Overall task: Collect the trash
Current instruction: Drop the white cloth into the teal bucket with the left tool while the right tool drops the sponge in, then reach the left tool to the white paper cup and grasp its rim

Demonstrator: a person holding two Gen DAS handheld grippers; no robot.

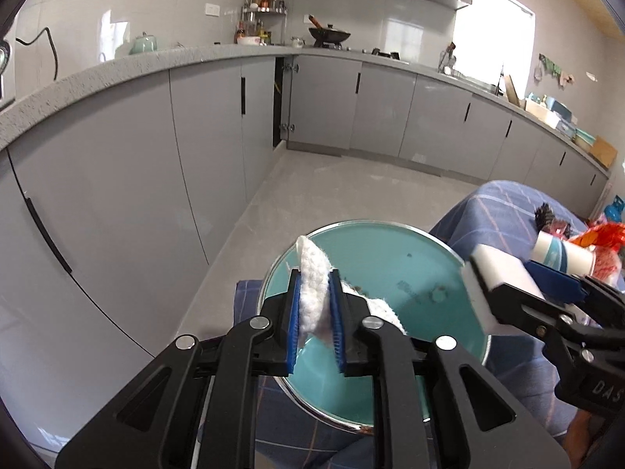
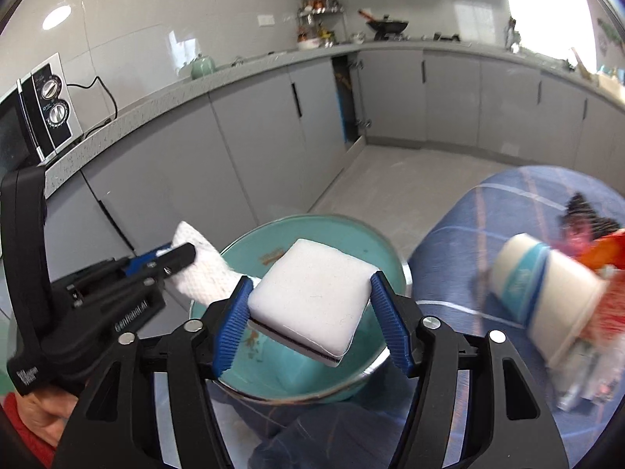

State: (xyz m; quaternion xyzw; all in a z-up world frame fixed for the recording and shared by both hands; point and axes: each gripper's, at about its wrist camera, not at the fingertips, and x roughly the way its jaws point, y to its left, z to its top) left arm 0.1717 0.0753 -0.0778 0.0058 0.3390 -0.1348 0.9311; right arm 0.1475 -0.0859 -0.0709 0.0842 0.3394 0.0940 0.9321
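Observation:
A teal bowl [image 1: 390, 258] [image 2: 340, 234] with a metal rim sits at the edge of a table covered in blue checked cloth [image 2: 468, 215]. My left gripper [image 1: 314, 277] [image 2: 187, 252] is shut on a white crumpled paper towel [image 1: 312, 265] [image 2: 203, 273], held over the bowl's near left side. My right gripper [image 2: 310, 279] [image 1: 515, 277] is shut on a white sponge [image 2: 312, 297] [image 1: 496, 269] with a dark underside, above the bowl's near right rim. A white paper cup with a blue band [image 2: 543, 297] [image 1: 566, 254] lies on its side to the right, beside red wrappers [image 2: 609, 250].
Grey kitchen cabinets [image 1: 117, 195] under a speckled counter run along the left and back. One cabinet door [image 2: 343, 97] stands ajar. A microwave oven [image 2: 43, 105] sits on the counter at the left. Grey floor [image 1: 332, 187] lies beyond the table. A person's hand in a red sleeve [image 2: 35, 418] holds the left gripper.

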